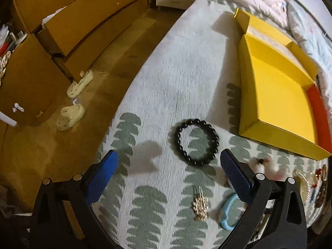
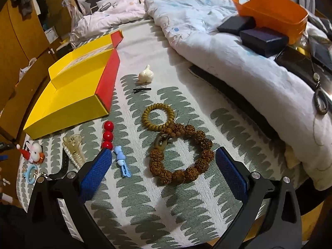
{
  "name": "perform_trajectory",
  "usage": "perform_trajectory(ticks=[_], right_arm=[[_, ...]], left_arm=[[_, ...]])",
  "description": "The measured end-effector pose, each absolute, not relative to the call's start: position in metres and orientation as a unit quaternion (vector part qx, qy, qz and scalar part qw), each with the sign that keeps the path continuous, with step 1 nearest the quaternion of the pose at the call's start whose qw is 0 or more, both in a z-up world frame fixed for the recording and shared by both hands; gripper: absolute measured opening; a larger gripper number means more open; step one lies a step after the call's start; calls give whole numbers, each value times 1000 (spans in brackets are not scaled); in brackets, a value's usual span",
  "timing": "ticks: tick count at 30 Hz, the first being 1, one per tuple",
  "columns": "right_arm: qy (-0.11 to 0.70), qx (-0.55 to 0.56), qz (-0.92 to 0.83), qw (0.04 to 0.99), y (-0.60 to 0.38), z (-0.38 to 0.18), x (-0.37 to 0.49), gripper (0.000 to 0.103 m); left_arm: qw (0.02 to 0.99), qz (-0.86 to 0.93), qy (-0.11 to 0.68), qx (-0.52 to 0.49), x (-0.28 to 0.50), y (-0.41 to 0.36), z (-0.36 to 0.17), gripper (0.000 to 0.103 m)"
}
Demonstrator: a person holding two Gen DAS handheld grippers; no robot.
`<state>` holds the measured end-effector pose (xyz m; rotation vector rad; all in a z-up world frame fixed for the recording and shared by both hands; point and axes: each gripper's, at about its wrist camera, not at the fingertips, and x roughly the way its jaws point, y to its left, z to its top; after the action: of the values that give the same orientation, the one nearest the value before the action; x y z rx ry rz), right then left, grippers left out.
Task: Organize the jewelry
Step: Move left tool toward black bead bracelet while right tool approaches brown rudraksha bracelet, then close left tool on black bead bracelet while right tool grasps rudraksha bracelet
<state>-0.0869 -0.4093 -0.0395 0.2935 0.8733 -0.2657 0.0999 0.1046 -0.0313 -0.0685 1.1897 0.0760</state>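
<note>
Both claws gape empty over the bedspread (image 2: 145,207): the left gripper (image 1: 169,178) faces a black bead bracelet (image 1: 196,142) near the yellow box (image 1: 278,103); only the right gripper (image 2: 164,168) sees the brown bead bracelet (image 2: 182,153).

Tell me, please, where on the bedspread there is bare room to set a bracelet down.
Bare bedspread lies left of the black bead bracelet, toward the bed edge, and inside the yellow box. In the right view, it is crowded from the red beads to the brown seed bracelet.
</note>
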Motion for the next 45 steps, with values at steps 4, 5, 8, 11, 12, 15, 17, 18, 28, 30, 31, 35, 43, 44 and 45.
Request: perform_trajectory(ticks=[4, 5, 8, 11, 12, 15, 17, 18, 28, 30, 31, 35, 43, 44, 45], right_arm=[[420, 148, -137, 885, -418, -39, -82, 92], [423, 146, -140, 883, -420, -40, -79, 90], [438, 141, -148, 875, -425, -45, -71, 87], [458, 138, -151, 865, -430, -51, -65, 85], [462, 139, -155, 862, -433, -52, -64, 85], [475, 160, -170, 848, -449, -59, -64, 83], [488, 172, -176, 837, -459, -65, -64, 77], [494, 173, -180, 833, -463, -67, -64, 75], [547, 160, -190, 800, -469, -91, -52, 54], [552, 154, -194, 796, -468, -94, -50, 52], [553, 151, -195, 796, -468, -94, -49, 52], [558, 141, -196, 794, -464, -95, -45, 52], [556, 138, -193, 796, -459, -96, -44, 51], [556, 139, -192, 796, -460, -97, -37, 51], [556, 139, -192, 797, -460, -97, -37, 51]], left_arm=[[822, 43, 567, -19, 109, 100, -37, 97], [817, 44, 575, -17, 113, 99, -41, 97], [805, 45, 591, -19, 117, 102, -50, 97], [803, 54, 593, -5, 120, 101, -53, 97], [803, 56, 593, -2, 121, 101, -53, 97], [799, 58, 598, 0, 125, 103, -56, 97], [796, 61, 602, 1, 129, 106, -58, 97], [796, 62, 602, 1, 130, 106, -59, 97], [783, 56, 620, 12, 137, 104, -73, 97], [781, 58, 622, 12, 139, 104, -73, 97], [780, 60, 623, 12, 140, 105, -74, 97], [771, 58, 634, 4, 147, 112, -82, 97], [763, 45, 645, 2, 148, 107, -88, 90], [763, 44, 645, -1, 148, 107, -88, 89], [762, 40, 646, -4, 148, 107, -88, 87]])
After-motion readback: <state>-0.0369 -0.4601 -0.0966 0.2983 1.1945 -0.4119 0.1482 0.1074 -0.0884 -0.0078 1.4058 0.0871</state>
